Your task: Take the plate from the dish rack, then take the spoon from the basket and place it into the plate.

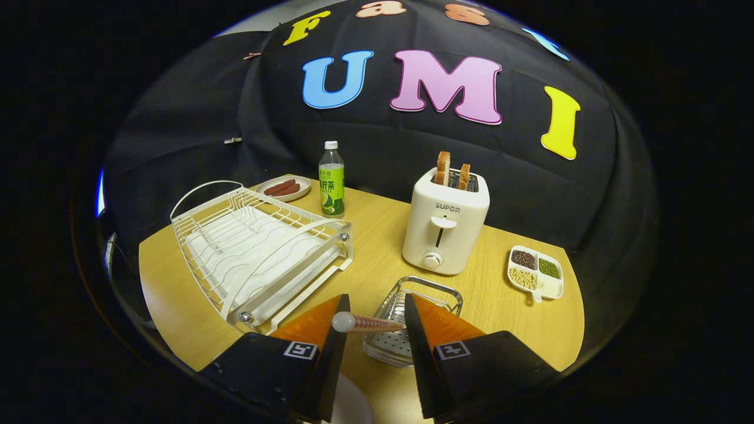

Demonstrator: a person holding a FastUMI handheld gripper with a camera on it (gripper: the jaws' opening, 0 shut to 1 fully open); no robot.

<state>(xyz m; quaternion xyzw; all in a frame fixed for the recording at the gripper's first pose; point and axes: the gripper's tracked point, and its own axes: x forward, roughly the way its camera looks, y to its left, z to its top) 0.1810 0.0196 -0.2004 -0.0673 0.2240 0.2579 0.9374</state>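
- Nearest the camera, low in the centre of the frame, the gripper (374,321) holds the spoon (366,323) crosswise: its patterned handle spans the narrow gap between the two fingers, and both fingers press on it. The rounded pale end sits against the left finger.
- Below the fingers, at the bottom centre, a curved white edge shows, probably the plate (351,406); too little shows to be sure.
- At centre left, the white wire dish rack (259,250) stands on the wooden table (177,306), its slots bare over a white drip tray.
- Beyond the rack, upper left of the table, a small dish (285,188) holds dark sausage-like pieces.
- Just right of that dish, a green-labelled bottle (331,179) stands upright.
- Just ahead of the fingertips, at lower centre, sits the perforated metal basket (406,318), partly hidden by the right finger.
- Behind the basket, a white toaster (445,227) has two slices of toast (452,171) standing in its slots.
- At right, a white divided tray (536,272) carries dark, green and pale beans in separate compartments.
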